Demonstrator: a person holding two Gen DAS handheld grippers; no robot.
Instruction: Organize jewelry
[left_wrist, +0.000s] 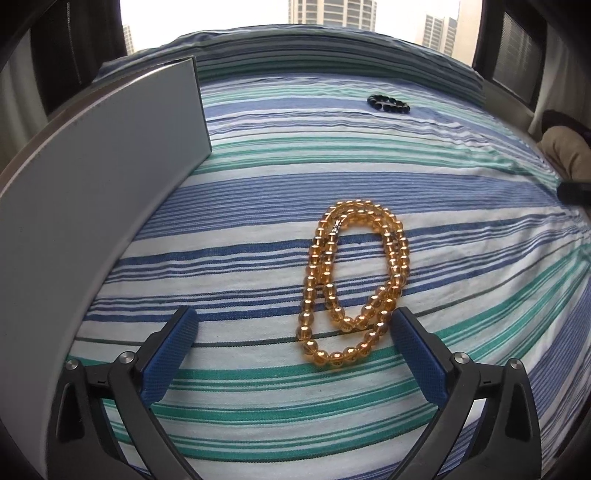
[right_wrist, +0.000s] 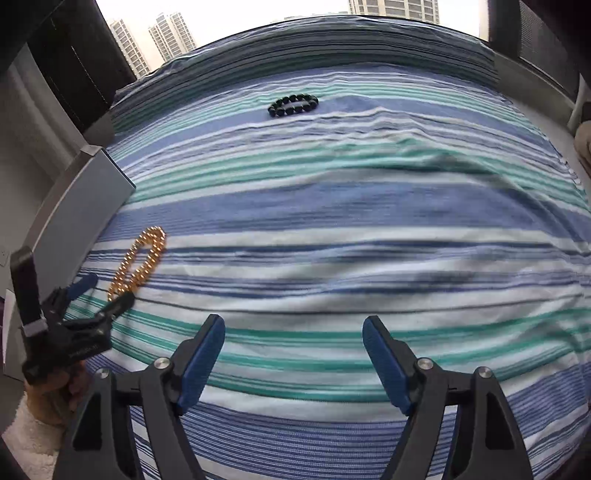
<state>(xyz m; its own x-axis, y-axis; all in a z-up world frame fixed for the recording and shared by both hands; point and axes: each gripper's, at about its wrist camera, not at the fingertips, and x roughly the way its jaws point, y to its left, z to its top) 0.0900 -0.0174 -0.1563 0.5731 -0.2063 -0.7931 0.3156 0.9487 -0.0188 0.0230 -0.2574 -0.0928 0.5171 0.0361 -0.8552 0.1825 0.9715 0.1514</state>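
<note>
1. On the striped bedsheet (left_wrist: 258, 166), the amber bead necklace (left_wrist: 354, 284) lies coiled between my left tool (left_wrist: 295, 325), spread wide and empty.
2. Right tool (right_wrist: 293, 328) is spread, empty; the black bead bracelet (right_wrist: 293, 105) lies at twelve o'clock.
3. Next I'd judge: pinch the necklace, lift toward the grey box (left_wrist: 110, 177) at ten o'clock.

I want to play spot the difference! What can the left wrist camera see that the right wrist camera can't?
Only the left wrist view shows the necklace's small silver clasp and a tan cushion. Only the right wrist view shows the whole left gripper in a hand with a fluffy white sleeve. Both show the amber bead necklace, black bead bracelet, grey flat box and striped bedsheet.
</note>
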